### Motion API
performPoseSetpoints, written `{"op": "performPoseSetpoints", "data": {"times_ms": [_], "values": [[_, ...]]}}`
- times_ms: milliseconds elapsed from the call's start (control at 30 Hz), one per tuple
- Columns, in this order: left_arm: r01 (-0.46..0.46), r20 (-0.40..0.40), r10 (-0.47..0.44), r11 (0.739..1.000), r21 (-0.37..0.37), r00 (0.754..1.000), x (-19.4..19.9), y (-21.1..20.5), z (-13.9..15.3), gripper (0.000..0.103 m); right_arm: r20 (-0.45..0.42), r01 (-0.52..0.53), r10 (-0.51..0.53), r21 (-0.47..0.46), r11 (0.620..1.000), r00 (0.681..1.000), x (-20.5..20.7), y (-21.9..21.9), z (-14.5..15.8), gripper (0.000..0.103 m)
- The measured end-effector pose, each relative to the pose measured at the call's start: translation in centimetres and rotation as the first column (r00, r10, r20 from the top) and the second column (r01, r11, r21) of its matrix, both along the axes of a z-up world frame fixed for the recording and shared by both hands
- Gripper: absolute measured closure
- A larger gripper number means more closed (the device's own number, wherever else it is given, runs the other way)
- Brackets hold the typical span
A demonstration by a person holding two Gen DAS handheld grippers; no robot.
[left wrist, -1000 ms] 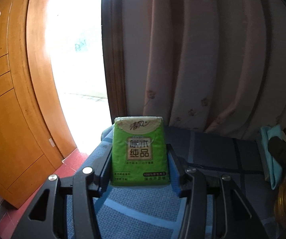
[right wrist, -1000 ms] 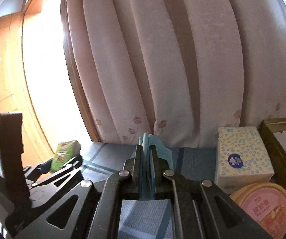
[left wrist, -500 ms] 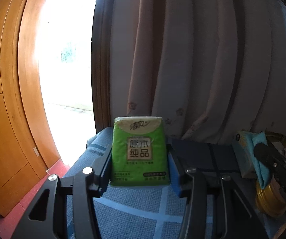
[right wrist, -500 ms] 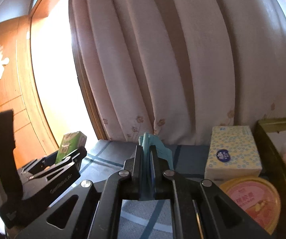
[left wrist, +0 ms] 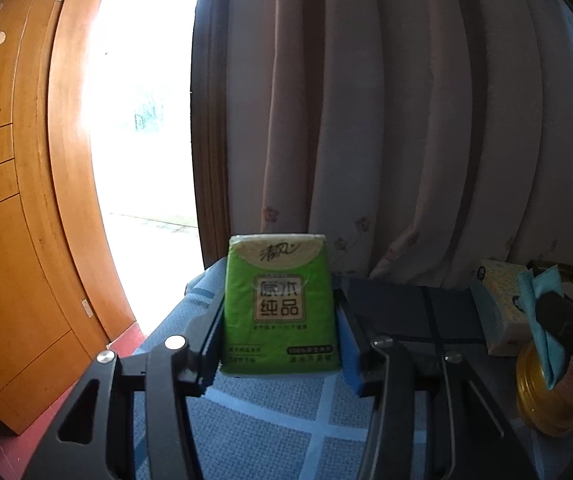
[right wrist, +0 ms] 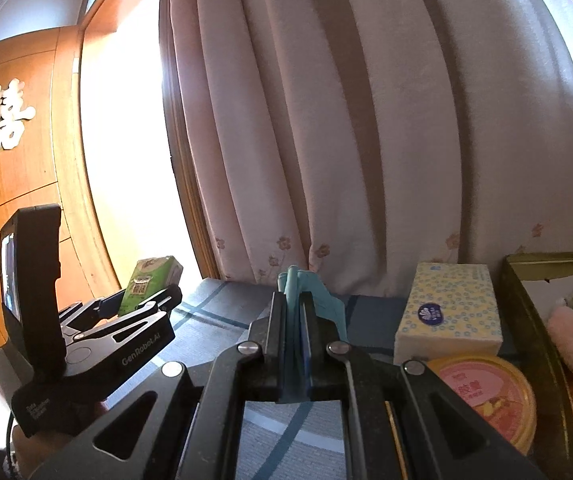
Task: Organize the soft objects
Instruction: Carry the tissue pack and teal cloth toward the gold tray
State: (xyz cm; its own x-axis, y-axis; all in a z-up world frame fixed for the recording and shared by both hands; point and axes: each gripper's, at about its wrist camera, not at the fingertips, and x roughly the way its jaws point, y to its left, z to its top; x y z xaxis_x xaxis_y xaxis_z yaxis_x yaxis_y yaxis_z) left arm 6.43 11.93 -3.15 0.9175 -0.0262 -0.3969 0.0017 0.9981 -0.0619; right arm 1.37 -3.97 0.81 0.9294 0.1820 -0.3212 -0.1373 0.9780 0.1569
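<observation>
My left gripper (left wrist: 280, 312) is shut on a green tissue pack (left wrist: 280, 300) and holds it upright above the blue checked tablecloth (left wrist: 270, 420). It also shows at the left of the right wrist view (right wrist: 142, 304), with the green pack (right wrist: 148, 286) in it. My right gripper (right wrist: 295, 304) is shut on a folded teal cloth (right wrist: 296, 292), held above the table. In the left wrist view the teal cloth (left wrist: 542, 320) and the right gripper (left wrist: 562, 320) are at the far right.
A yellow-and-blue dotted tissue box (right wrist: 448, 316) stands at the back right near the curtain (right wrist: 366, 120). In front of it is a round gold tin with a pink lid (right wrist: 486, 396). A gold tray (right wrist: 526, 320) at the far right holds soft items. A wooden door (left wrist: 6, 240) is on the left.
Both views have swung right across the table. The dotted tissue box and gold tin have come further into the left wrist view. Both grips are unchanged.
</observation>
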Motion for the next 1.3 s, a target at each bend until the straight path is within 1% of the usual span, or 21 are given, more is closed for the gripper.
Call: {"op": "performPoseSetpoints", "data": {"times_ms": [100, 200, 433, 467, 567, 800, 933, 1067, 1300], "values": [[-0.007, -0.001, 0.007, 1.0, -0.004, 1.0, -0.3, -0.1, 0.2, 0.054, 0.013, 0.006, -0.005, -0.028, 1.0, 1.0, -0.6, 0.1, 0.0, 0.096], [-0.01, -0.005, 0.01, 1.0, -0.006, 1.0, -0.7, -0.2, 0.3, 0.054, 0.042, 0.014, -0.01, -0.08, 0.997, 0.999, -1.4, 0.5, 0.1, 0.096], [-0.027, 0.01, 0.027, 0.999, 0.026, 1.0, -2.1, -1.6, 0.6, 0.054, 0.128, 0.043, -0.016, -0.212, 0.976, 0.992, -3.7, 1.7, 0.1, 0.096], [-0.025, 0.009, 0.025, 0.999, 0.027, 1.0, -2.3, -1.8, 0.6, 0.054, 0.133, 0.043, -0.014, -0.217, 0.975, 0.991, -3.9, 1.7, 0.2, 0.096], [-0.024, 0.01, 0.024, 0.999, 0.034, 1.0, -2.8, -2.3, 0.7, 0.054, 0.146, 0.053, -0.022, -0.216, 0.975, 0.989, -4.4, 1.4, 0.2, 0.096], [-0.017, 0.006, 0.017, 0.999, 0.031, 1.0, -3.7, -3.1, 0.8, 0.054, 0.137, 0.077, -0.051, -0.193, 0.978, 0.989, -4.9, -0.2, 0.3, 0.096], [-0.015, 0.016, 0.014, 0.999, 0.041, 1.0, -4.3, -3.8, 1.0, 0.054, 0.135, 0.09, -0.065, -0.183, 0.979, 0.989, -5.4, -1.1, 0.4, 0.096], [0.0, 0.019, 0.0, 0.999, 0.045, 1.0, -5.0, -4.8, 1.0, 0.054, 0.132, 0.114, -0.092, -0.164, 0.98, 0.987, -5.8, -2.3, 0.5, 0.096], [0.024, 0.026, -0.025, 0.998, 0.051, 0.999, -6.4, -6.6, 1.2, 0.054, 0.145, 0.157, -0.135, -0.159, 0.975, 0.98, -6.8, -3.6, 0.7, 0.096]]}}
